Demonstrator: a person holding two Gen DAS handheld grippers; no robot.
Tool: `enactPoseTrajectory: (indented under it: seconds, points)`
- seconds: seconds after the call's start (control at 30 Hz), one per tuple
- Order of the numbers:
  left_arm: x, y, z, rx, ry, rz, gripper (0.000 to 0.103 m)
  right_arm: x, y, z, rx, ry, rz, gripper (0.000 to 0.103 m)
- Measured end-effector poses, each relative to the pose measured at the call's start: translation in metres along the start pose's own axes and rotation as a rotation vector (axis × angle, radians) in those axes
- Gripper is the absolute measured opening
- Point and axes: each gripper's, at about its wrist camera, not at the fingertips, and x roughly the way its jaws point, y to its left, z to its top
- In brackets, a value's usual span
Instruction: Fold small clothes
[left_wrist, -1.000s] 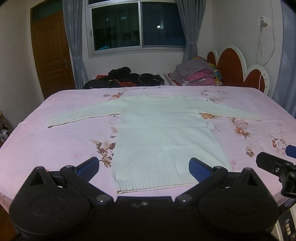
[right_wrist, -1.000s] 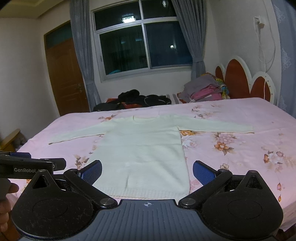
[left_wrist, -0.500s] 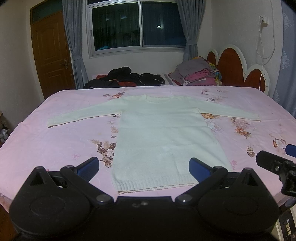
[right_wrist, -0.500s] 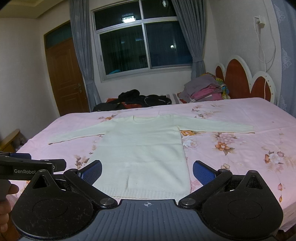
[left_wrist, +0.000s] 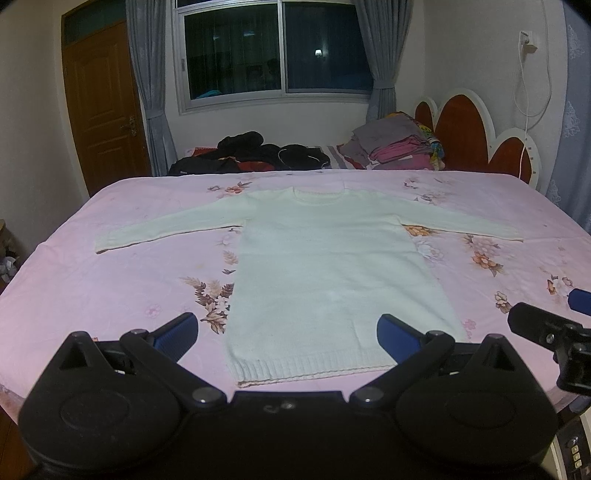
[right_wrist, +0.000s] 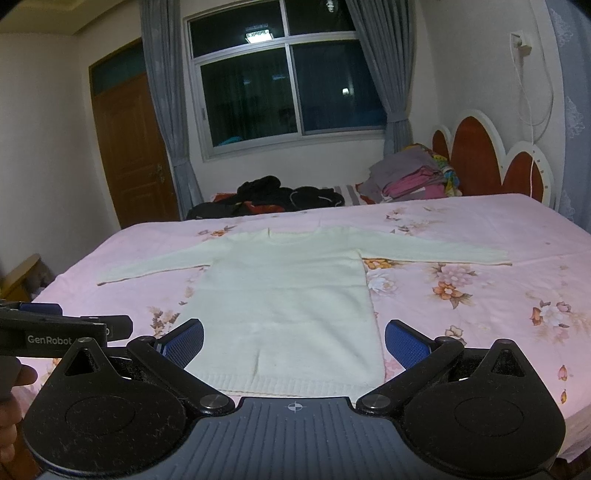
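Both tongs, left gripper (left_wrist: 288, 330) and right gripper (right_wrist: 294, 338), gape wide, empty; pale knitted long-sleeved sweater (left_wrist: 332, 266) unfolded; a one-layer pinch risks bunching.

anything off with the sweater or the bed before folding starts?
Nothing stands out. The white sweater lies flat on the pink bedsheet, both sleeves spread out, hem nearest the camera. Both grippers, left and right, hang open short of the hem, holding nothing.
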Motion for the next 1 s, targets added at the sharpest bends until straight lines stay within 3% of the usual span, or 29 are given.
enactPoseTrajectory:
  seconds: [1.0]
  points:
    - [0.04,0.005,0.014,0.012,0.038,0.011,0.103,0.034,-0.004,0.007,0.02,0.012,-0.027,0.103]
